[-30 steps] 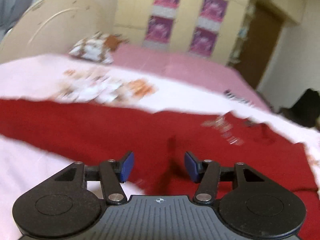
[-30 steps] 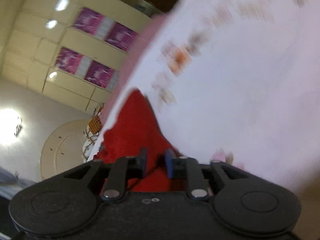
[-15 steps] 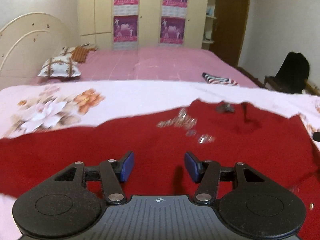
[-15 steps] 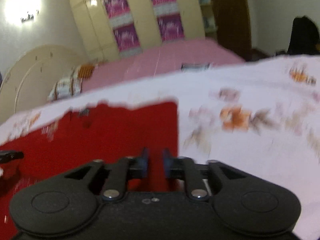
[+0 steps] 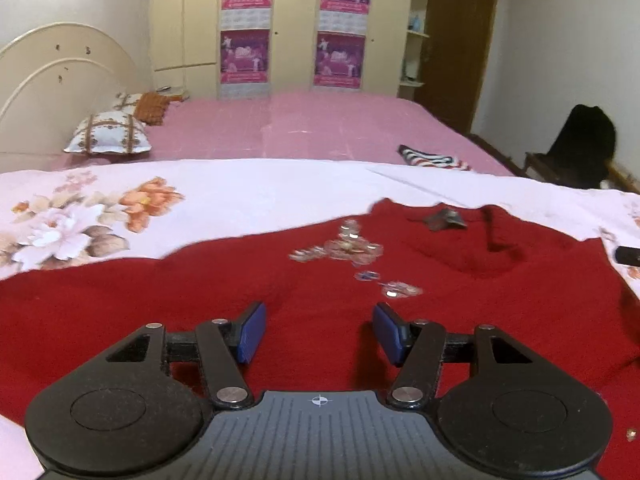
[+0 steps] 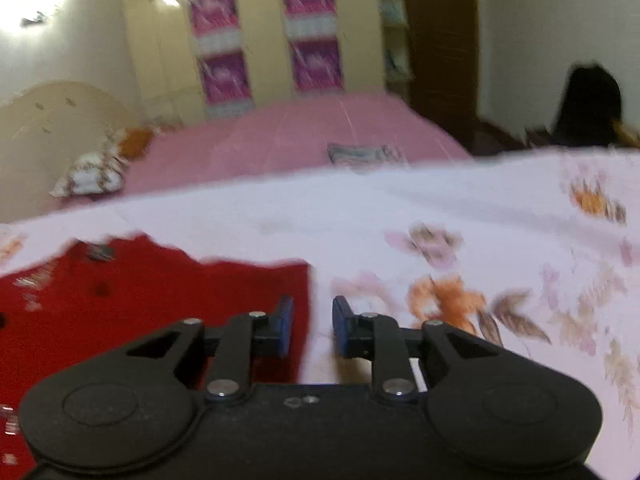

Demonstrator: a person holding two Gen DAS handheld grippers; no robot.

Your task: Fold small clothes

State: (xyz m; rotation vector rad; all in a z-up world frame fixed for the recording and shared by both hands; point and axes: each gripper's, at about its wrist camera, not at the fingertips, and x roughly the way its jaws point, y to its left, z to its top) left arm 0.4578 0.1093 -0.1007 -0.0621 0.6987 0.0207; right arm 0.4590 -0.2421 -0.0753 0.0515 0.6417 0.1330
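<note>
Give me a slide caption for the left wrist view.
Opening left tongs hover over a red garment on a floral sheet.

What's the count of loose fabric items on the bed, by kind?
Red garment: 1
Striped cloth: 1
Pillows: 2, one patterned in front, another partly hidden behind it
Floral sheet: 1
Total: 5

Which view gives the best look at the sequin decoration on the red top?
The left wrist view: the sequin decoration is sharp and central on the red top. In the right wrist view it is only a blurred patch at the left edge.
</note>
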